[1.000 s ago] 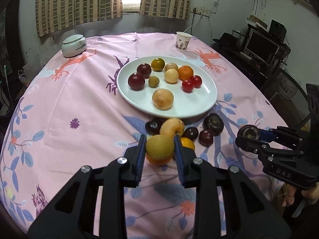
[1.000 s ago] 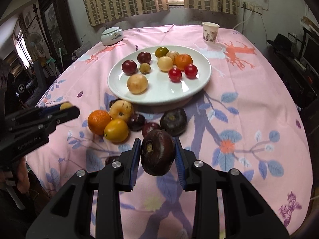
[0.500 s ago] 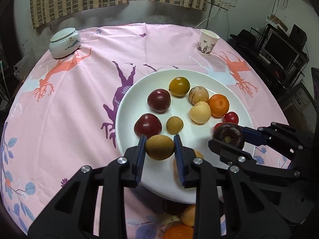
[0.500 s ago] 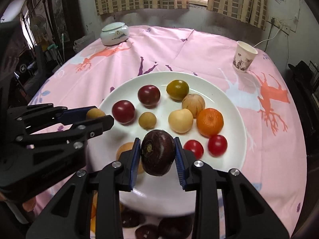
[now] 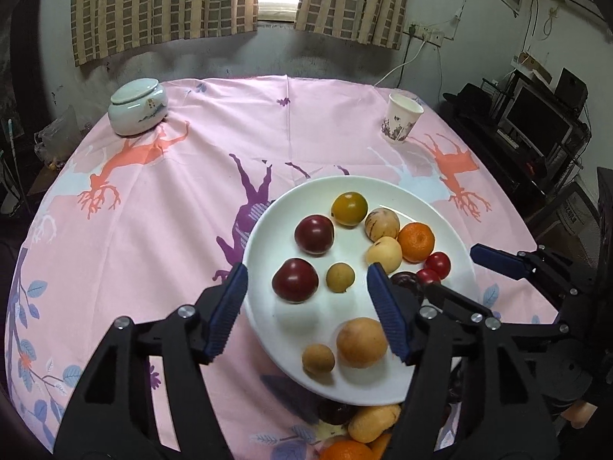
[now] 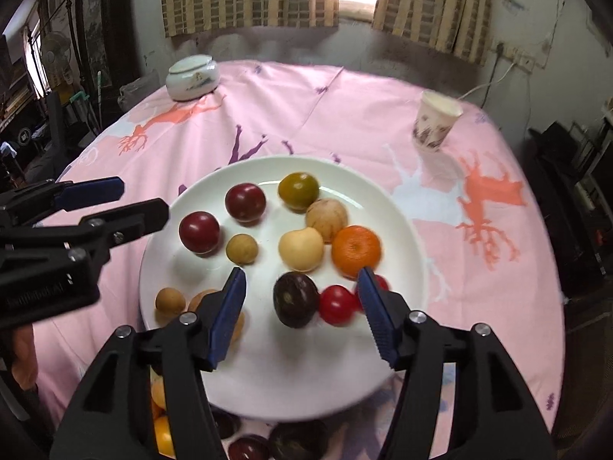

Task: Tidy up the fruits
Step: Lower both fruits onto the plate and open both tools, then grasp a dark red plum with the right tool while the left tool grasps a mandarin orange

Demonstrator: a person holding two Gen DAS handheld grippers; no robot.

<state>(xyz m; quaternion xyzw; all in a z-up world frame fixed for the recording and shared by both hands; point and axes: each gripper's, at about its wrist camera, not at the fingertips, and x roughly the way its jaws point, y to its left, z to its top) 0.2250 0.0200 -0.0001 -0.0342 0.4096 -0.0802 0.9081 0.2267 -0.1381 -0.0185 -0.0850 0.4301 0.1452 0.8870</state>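
A white plate [image 5: 433, 207] on the pink tablecloth holds several fruits. My left gripper [image 5: 306, 312] is open and empty above the plate's near left part; a small brown fruit [image 5: 318, 358] lies on the plate beside a larger tan one [image 5: 361, 342]. My right gripper [image 6: 300, 312] is open and empty over the plate [image 6: 402, 207]; a dark purple fruit [image 6: 295, 299] lies between its jaws beside a red tomato [image 6: 337, 304]. The small brown fruit also shows in the right wrist view [image 6: 169, 301]. Several more fruits [image 5: 369, 423] lie on the cloth in front of the plate.
A lidded white ceramic jar [image 5: 137, 106] stands at the far left of the table and a paper cup [image 5: 400, 122] at the far right. A desk with a monitor [image 5: 536, 119] stands to the right of the table.
Both grippers opened. The left one let go of the small brown fruit, the right one of the dark purple fruit; both fruits now lie on the plate.
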